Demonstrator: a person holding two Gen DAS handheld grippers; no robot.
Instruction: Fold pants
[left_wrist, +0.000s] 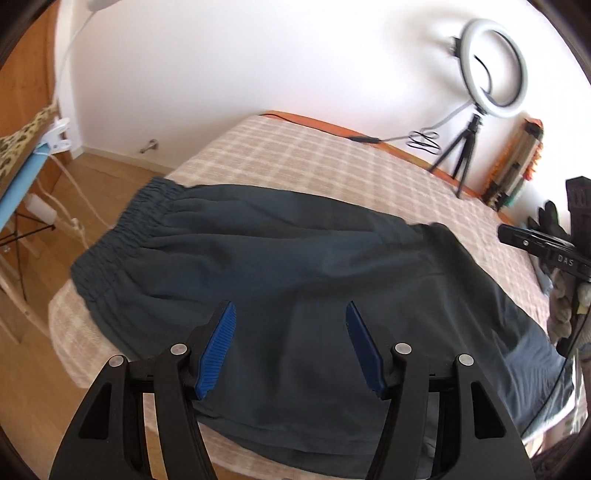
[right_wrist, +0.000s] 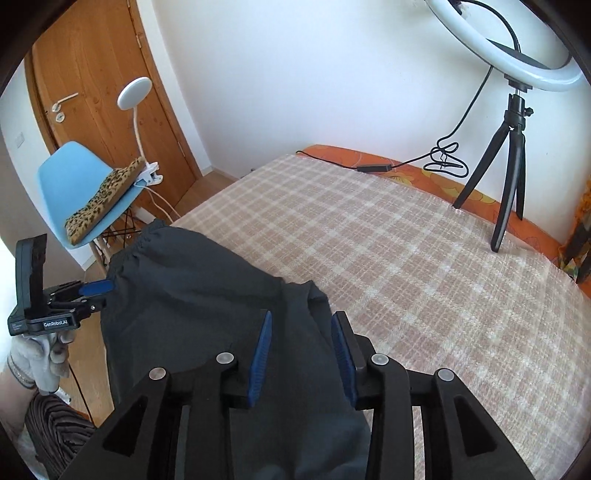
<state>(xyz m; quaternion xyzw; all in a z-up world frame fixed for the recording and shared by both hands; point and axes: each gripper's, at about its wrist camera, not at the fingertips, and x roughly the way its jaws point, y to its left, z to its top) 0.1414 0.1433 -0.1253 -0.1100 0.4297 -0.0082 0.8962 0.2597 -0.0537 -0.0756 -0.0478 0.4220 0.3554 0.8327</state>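
Both tools (left_wrist: 290, 314) (right_wrist: 301, 325) gape, released, above pants (left_wrist: 295, 280) lying crosswise (waistband (left_wrist: 122, 225) leftward).

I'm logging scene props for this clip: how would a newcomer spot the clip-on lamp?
Start at the wooden door on the left of the right wrist view, then drop to the light blue chair in front of it. The clip-on lamp is clamped to that chair's edge beside a leopard-print cushion. Unlike the ring light on its black tripod, it has a small solid white disc on a thin bent neck.
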